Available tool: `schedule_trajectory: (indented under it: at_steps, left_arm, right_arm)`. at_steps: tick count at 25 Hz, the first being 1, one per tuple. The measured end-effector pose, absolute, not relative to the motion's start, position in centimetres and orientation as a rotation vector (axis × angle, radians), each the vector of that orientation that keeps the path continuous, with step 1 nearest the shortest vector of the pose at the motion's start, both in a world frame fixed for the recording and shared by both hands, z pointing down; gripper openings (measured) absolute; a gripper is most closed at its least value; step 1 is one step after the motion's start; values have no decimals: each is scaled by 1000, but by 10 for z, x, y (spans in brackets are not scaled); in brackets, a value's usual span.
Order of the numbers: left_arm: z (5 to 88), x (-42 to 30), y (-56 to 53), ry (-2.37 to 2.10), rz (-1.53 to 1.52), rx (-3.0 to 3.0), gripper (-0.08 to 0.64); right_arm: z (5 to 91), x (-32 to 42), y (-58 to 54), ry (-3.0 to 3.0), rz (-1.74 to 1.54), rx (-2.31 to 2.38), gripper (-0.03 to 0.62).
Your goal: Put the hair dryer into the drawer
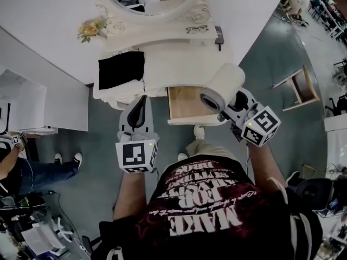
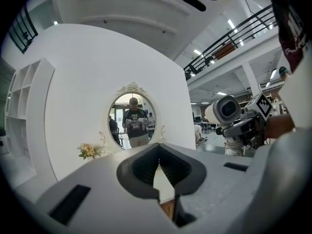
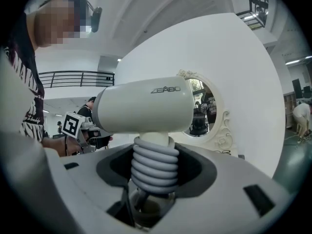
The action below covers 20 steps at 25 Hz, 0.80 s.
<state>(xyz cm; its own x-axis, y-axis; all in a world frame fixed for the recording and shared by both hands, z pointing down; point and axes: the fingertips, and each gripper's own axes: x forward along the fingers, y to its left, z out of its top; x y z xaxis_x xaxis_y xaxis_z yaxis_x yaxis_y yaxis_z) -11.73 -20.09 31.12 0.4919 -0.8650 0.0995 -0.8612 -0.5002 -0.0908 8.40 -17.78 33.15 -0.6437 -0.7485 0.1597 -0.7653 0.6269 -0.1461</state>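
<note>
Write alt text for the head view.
The right gripper holds a white hair dryer over the open drawer of a white dressing table. The left gripper, shut and empty, points at the table edge near a black cloth.

Hair dryer (image 3: 141, 108): brand "ZEABO" in grey capitals on the side of its white barrel
T-shirt (image 1: 209, 213): white print seen upside down; "MAKE" reads, other lines unclear
Cubes on left gripper (image 1: 142, 103) and right gripper (image 1: 225, 108): square black-and-white codes, no letters

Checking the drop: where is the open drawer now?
Head view, centre: the open wooden drawer juts from the white vanity, left of the white hair dryer in the right gripper.
</note>
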Motion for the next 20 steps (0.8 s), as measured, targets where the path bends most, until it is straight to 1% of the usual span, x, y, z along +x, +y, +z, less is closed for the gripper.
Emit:
schedule_trajectory:
  at_steps: [20]
  left_arm:
    - [333,-101,-265,1686,-251,-2674,5]
  right_arm:
    - [370,90,-258,-2726,410,1064,230]
